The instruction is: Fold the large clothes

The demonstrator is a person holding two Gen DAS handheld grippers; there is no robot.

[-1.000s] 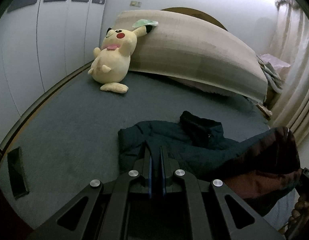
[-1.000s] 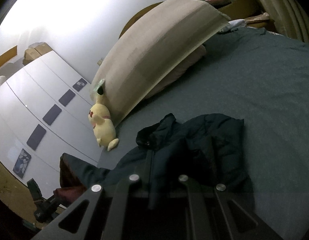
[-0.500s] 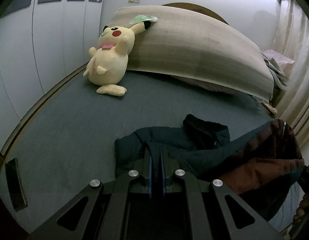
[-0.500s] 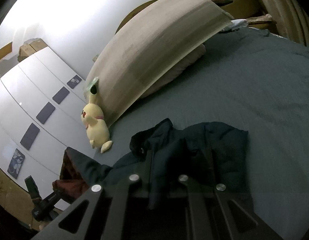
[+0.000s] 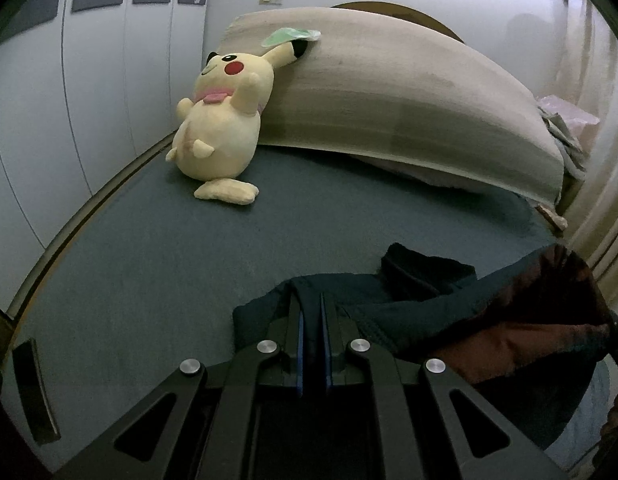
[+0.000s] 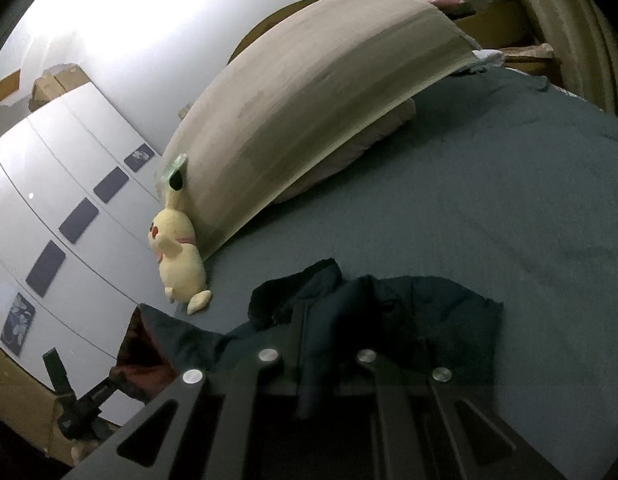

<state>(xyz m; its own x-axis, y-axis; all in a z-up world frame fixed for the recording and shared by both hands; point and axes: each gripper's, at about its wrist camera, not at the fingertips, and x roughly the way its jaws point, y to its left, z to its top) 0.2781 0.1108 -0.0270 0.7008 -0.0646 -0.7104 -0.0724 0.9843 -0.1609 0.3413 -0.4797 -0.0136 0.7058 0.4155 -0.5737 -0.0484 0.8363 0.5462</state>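
Observation:
A dark teal padded jacket (image 5: 393, 300) with a reddish-brown lining (image 5: 521, 344) lies on the blue-grey bed (image 5: 157, 248). My left gripper (image 5: 312, 308) is shut on the jacket's hem, with fabric between its blue pads. In the right wrist view the jacket (image 6: 437, 320) is bunched in front of me, and my right gripper (image 6: 321, 320) is shut on a fold of it that drapes between the fingers. The lifted lining (image 6: 137, 352) shows at the lower left, near the other gripper (image 6: 85, 404).
A yellow Pikachu plush (image 5: 225, 120) leans on a long beige bolster (image 5: 409, 108) at the head of the bed. White wardrobe doors (image 5: 69, 80) run along the left. Curtains (image 5: 597, 184) hang at the right. A dark phone-like slab (image 5: 31, 392) lies at the bed's left edge.
Both grippers, still holding the jacket, have moved forward toward the head of the bed; the plush and bolster look nearer and the jacket sits lower in both views.

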